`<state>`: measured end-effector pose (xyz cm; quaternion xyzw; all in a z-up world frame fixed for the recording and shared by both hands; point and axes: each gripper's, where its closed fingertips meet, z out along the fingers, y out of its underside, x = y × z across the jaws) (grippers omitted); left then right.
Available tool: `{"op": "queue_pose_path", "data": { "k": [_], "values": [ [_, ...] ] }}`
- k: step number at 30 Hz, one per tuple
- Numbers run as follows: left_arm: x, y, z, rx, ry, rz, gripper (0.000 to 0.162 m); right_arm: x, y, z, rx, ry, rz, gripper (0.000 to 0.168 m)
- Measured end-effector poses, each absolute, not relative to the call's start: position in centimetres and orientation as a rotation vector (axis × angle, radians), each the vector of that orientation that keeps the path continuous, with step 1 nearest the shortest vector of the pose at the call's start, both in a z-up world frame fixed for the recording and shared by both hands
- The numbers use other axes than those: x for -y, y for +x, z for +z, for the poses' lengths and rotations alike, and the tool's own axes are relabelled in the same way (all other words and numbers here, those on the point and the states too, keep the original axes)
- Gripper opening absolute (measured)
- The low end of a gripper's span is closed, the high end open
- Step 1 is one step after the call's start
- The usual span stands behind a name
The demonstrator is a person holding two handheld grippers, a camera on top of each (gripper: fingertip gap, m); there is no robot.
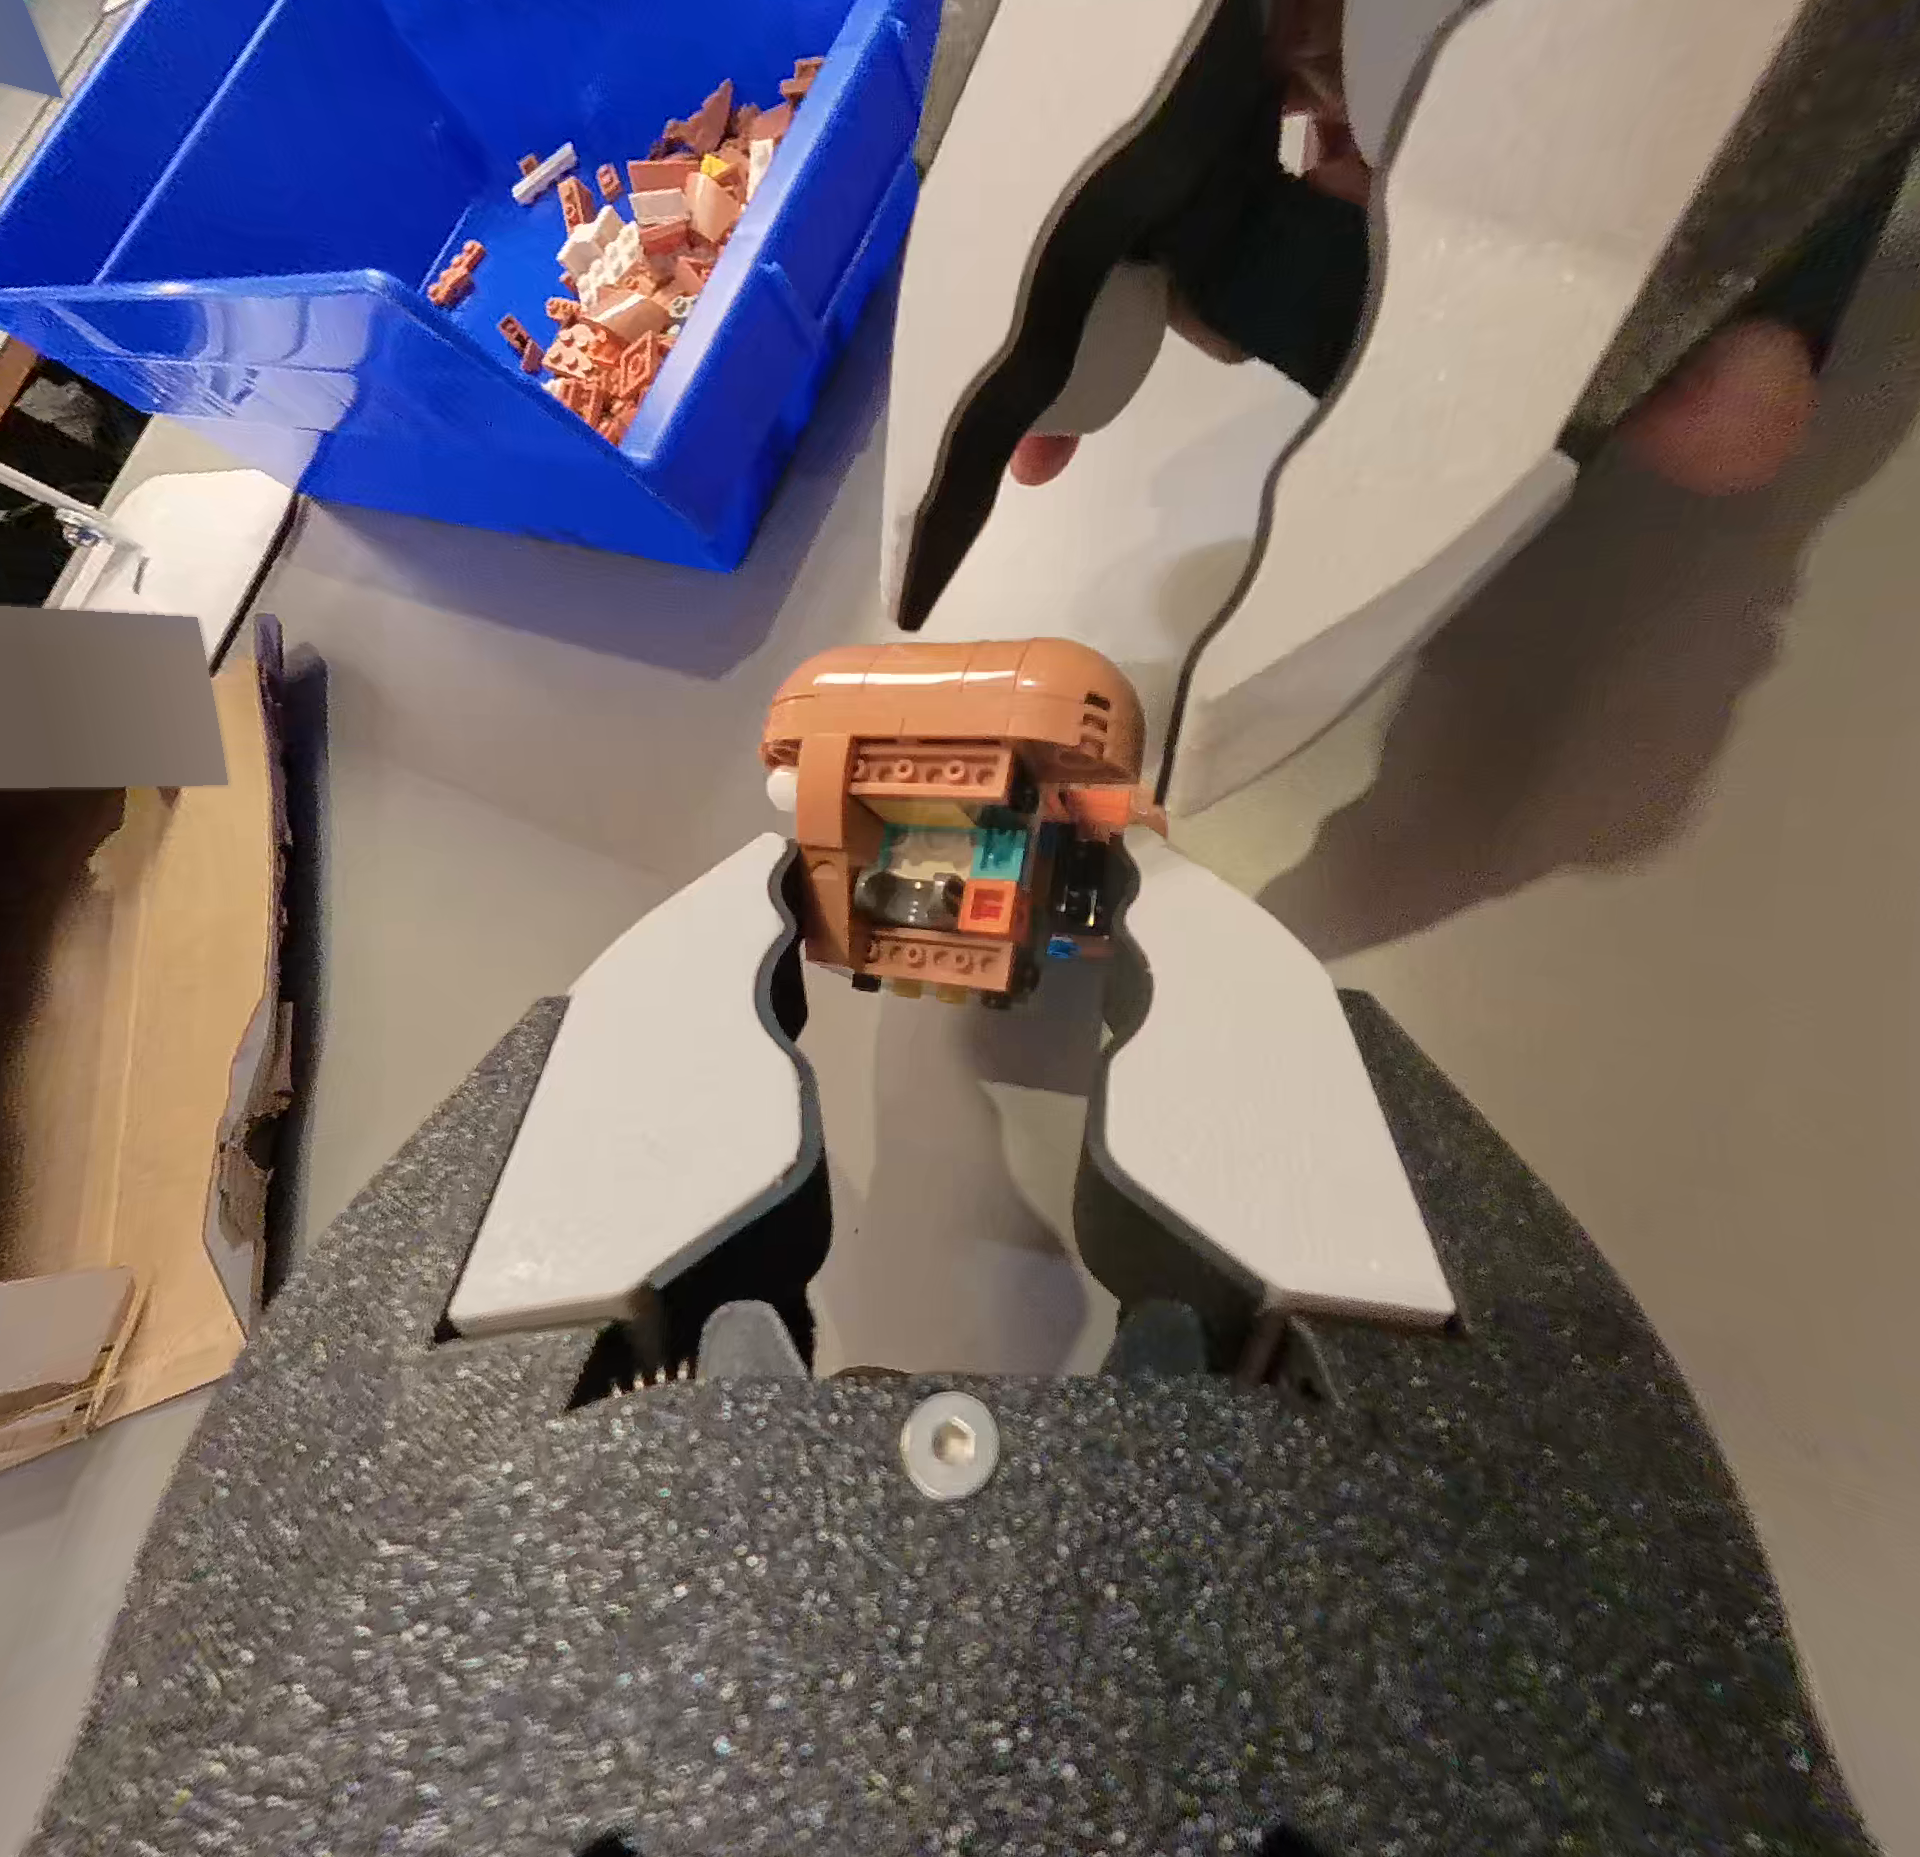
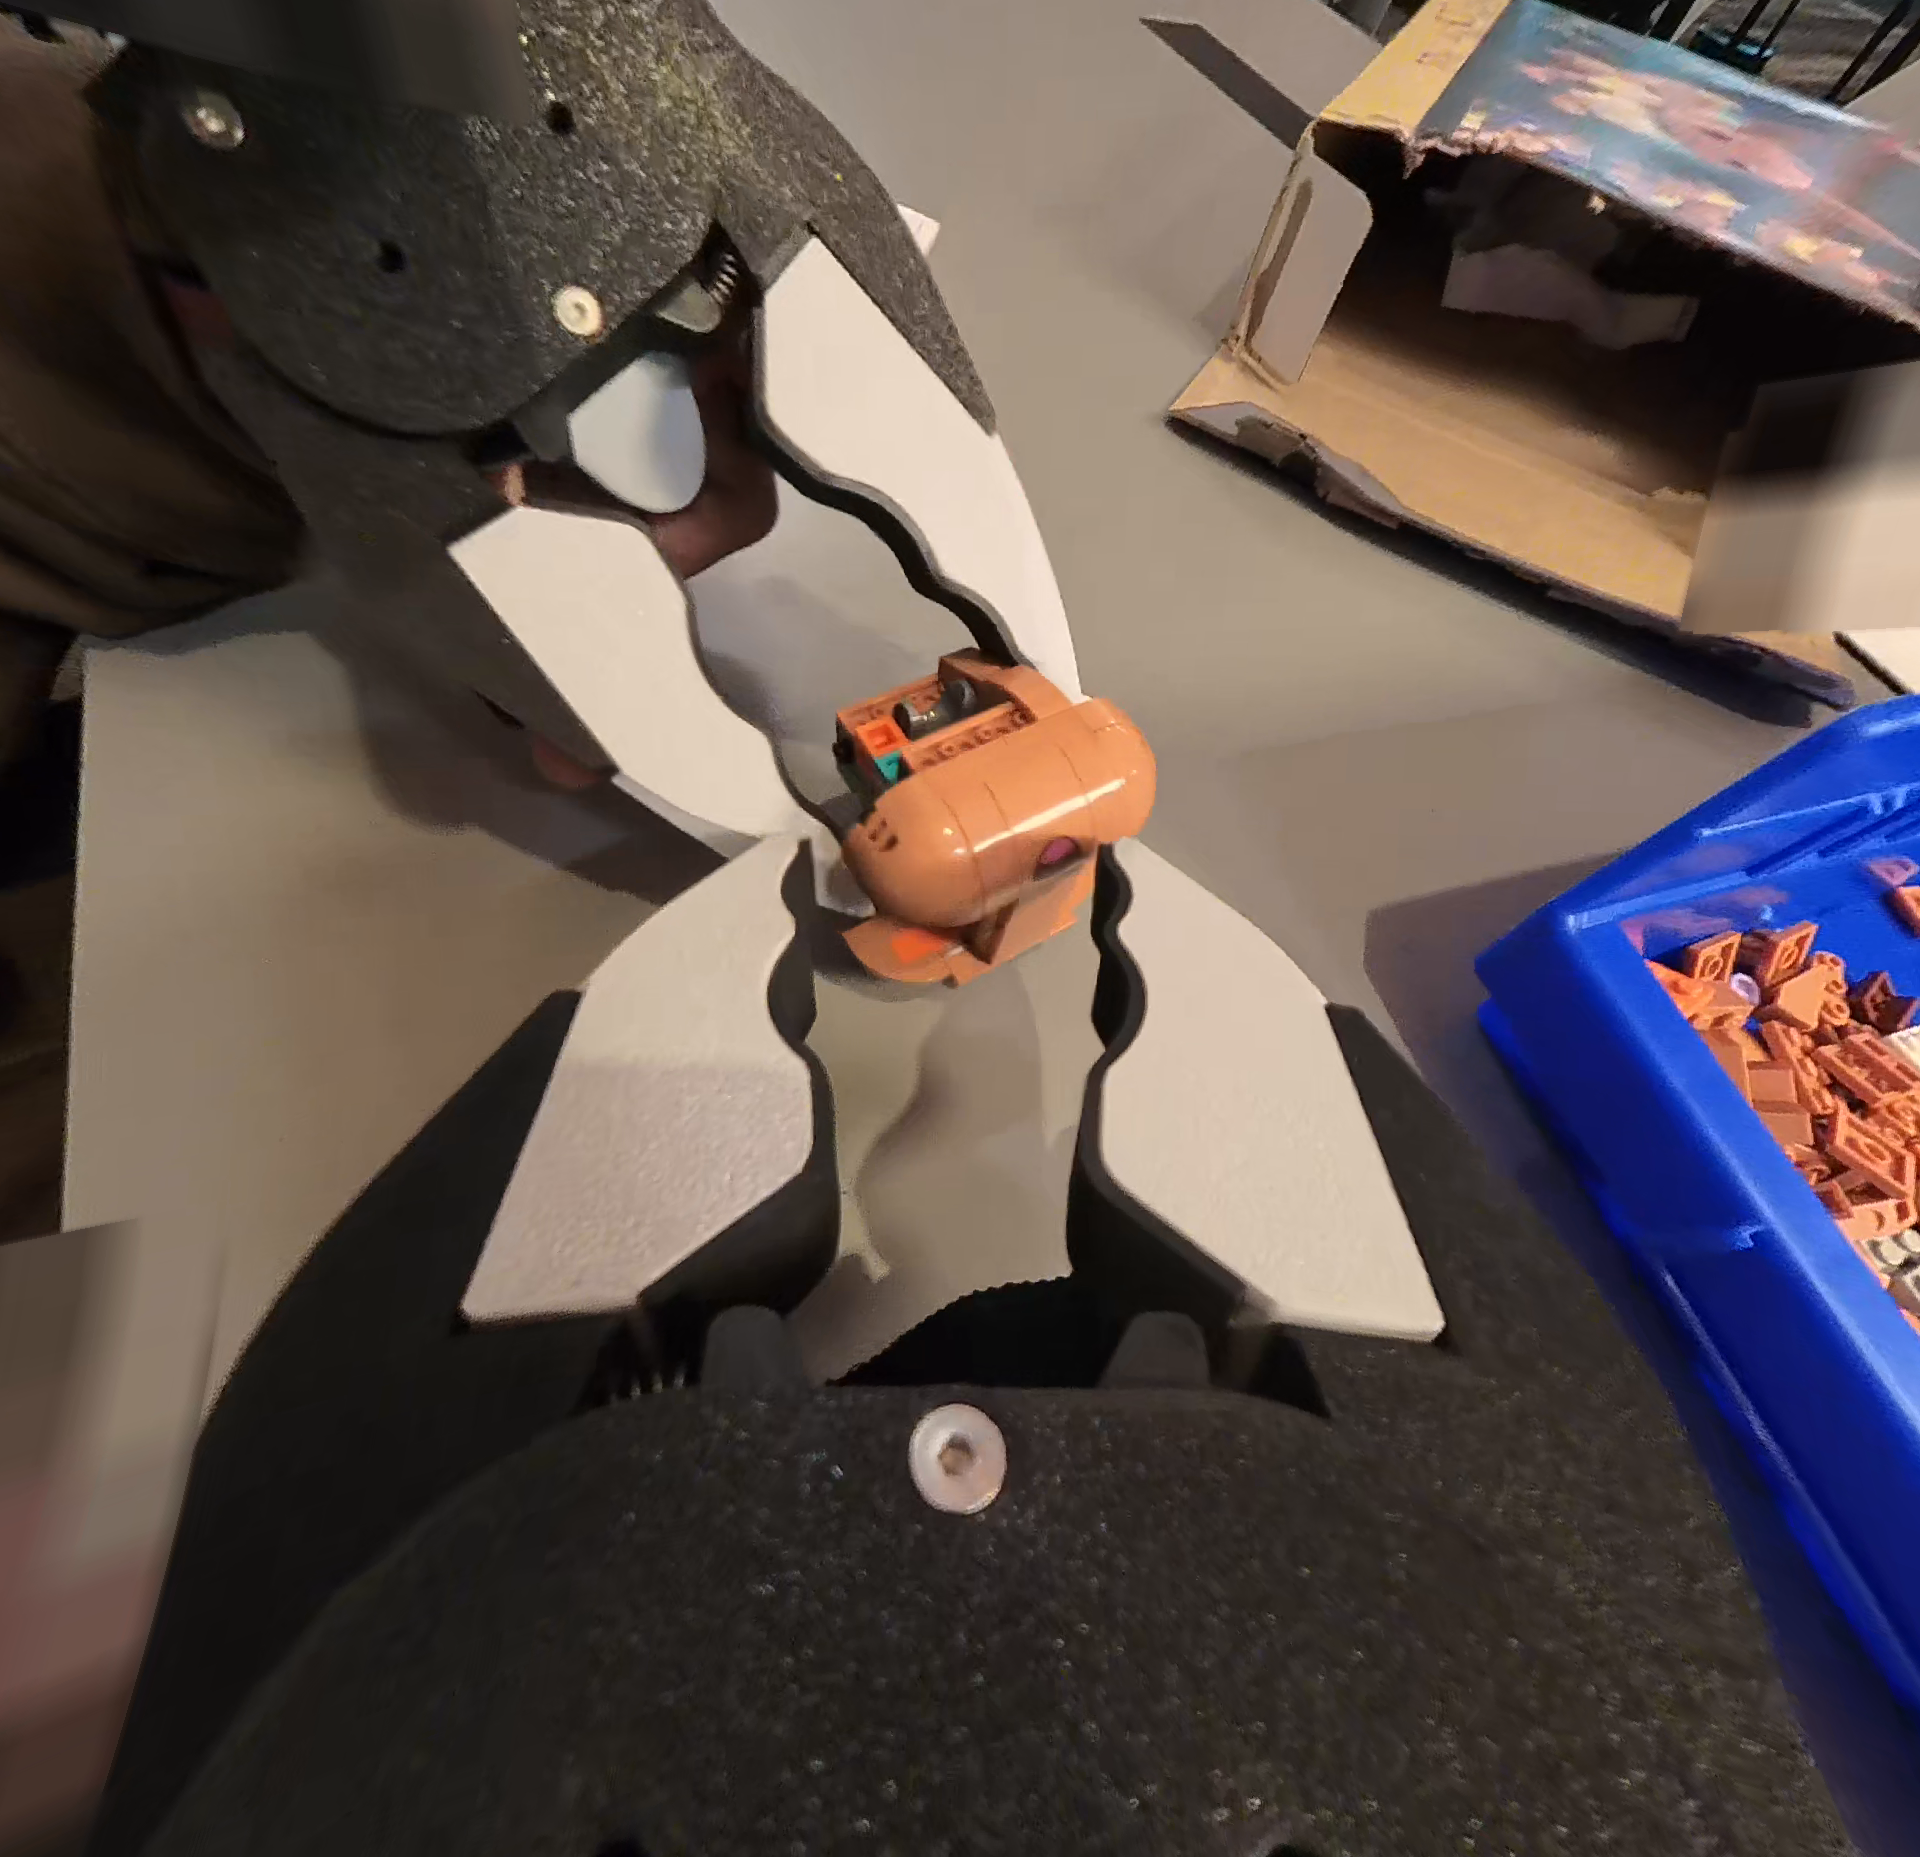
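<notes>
Jaws of the left gripper [image 1: 951,867] grasp the brown brick model [image 1: 951,820]; right gripper [image 2: 951,872] jaws spread around its far end

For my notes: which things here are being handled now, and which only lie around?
Handled: left gripper gripping the brown brick model; right gripper, open around it.

Lying around: blue bin of loose bricks; torn cardboard box; grey table.

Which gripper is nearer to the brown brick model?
Left. The left gripper has its fingertips on both sides of the brown brick model, gripping it. The right gripper reaches it from the opposite side, jaws open.
</notes>
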<state>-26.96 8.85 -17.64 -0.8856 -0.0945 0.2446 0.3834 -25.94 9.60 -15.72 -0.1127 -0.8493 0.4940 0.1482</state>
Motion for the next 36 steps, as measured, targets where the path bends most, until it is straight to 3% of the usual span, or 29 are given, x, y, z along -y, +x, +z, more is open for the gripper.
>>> {"op": "queue_pose_path", "data": {
  "k": [3, 8, 13, 21, 28, 36],
  "values": [
    [-8.9, -27.3, -17.6, 0.280, -2.231, 0.622, 0.054, -9.6, -26.0, -15.7, 2.404, -0.286, 1.392, 0.050],
    [-8.1, -28.4, -16.5, 0.478, -2.075, 0.465, 0.037, -10.7, -26.8, -15.0, 2.348, -0.346, 1.439, 0.049],
    [-8.4, -28.7, -14.5, 0.545, -1.873, 0.319, 0.037, -11.5, -27.3, -14.2, 2.334, -0.460, 1.575, 0.048],
    [-6.6, -28.7, -6.5, 0.666, -1.127, 0.016, 0.037, -10.9, -26.6, -10.1, 2.118, -0.508, 1.881, 0.049],
    [-7.3, -27.1, -5.0, 0.724, -0.745, -0.144, 0.037, -10.5, -25.6, -7.4, 1.863, -0.331, 1.771, 0.050],
    [-8.7, -26.7, -5.4, 0.733, -0.667, -0.229, 0.037, -11.0, -25.9, -6.2, 1.719, -0.228, 1.611, 0.045]
  ]
}}
